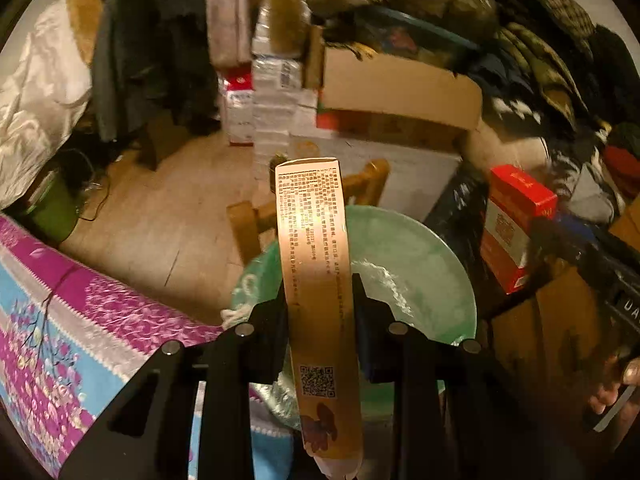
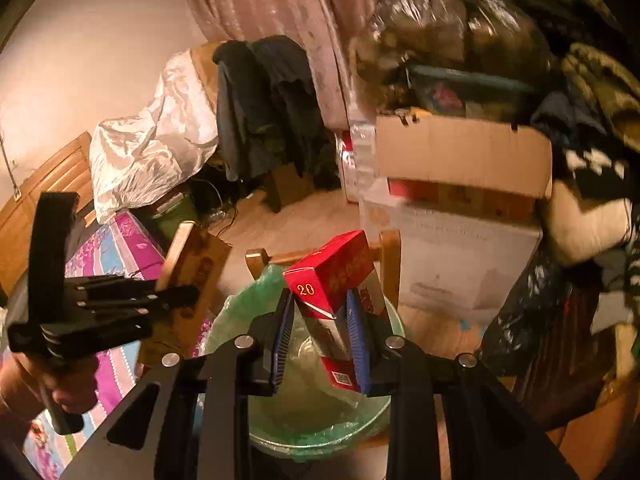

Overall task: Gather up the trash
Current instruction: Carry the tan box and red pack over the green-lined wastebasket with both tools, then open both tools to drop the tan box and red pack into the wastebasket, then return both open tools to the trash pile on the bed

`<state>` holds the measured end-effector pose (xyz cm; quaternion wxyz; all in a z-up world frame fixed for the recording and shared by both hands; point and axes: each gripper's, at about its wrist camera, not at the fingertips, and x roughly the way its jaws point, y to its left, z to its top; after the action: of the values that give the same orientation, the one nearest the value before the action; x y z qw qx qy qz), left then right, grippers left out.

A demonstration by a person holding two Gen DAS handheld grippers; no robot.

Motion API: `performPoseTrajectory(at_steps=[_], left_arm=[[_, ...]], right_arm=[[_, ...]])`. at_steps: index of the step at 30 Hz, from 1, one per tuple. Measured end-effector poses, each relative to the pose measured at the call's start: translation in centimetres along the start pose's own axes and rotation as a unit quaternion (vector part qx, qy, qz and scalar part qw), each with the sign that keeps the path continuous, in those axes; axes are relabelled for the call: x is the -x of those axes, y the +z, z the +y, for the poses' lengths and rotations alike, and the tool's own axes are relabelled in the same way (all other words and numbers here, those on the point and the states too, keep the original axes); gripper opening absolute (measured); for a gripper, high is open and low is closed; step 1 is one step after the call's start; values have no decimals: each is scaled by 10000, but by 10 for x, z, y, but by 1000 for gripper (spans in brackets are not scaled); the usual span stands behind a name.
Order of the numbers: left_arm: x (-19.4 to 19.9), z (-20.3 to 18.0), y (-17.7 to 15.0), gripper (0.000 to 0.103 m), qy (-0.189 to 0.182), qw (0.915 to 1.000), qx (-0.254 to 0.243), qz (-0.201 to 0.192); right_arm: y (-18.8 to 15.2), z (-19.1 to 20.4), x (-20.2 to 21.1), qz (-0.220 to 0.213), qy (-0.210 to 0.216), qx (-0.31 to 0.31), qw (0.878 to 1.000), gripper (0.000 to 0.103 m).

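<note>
Place: you're in a cluttered home bedroom.
Evidence: floral bedspread [image 1: 60,320], pink curtain [image 2: 280,8], stacked cardboard boxes [image 2: 460,152], piled clothes [image 1: 560,60].

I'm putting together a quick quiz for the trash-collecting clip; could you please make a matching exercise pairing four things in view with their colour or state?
Things:
1. tan carton
2. red box
3. bin liner
4. dark jackets

Descriptions:
A. green, lining the bin
B. held in the right gripper
C. draped over a chair
D. held in the left gripper

Pairs: 1-D, 2-B, 3-A, 4-C
</note>
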<state>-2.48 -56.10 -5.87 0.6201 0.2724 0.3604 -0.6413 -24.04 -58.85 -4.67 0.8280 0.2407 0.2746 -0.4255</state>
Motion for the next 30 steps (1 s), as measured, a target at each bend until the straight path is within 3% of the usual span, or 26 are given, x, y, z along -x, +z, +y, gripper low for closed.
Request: performPoseTrajectory(at_steps=[14,15,16,17,30], left_arm=[[-21,-7,5,29,33,9999,-19,122],[-22,-7,5,32,20,9999,-23,136],[-23,-8,6,44,39,9999,-25,153],[-23,-9,6,56,81,9999,-22,146],[-13,-5,4,57,77,10000,-48,25]], right_arm=[[1,2,-41,258,358,-69,9990,31],[1,4,-46,317,317,7,9990,41],[1,6,-47,321,206,41,9993,57],[1,8,-47,280,139,57,9995,60],[-6,4,-41,174,52,-110,9998,59]])
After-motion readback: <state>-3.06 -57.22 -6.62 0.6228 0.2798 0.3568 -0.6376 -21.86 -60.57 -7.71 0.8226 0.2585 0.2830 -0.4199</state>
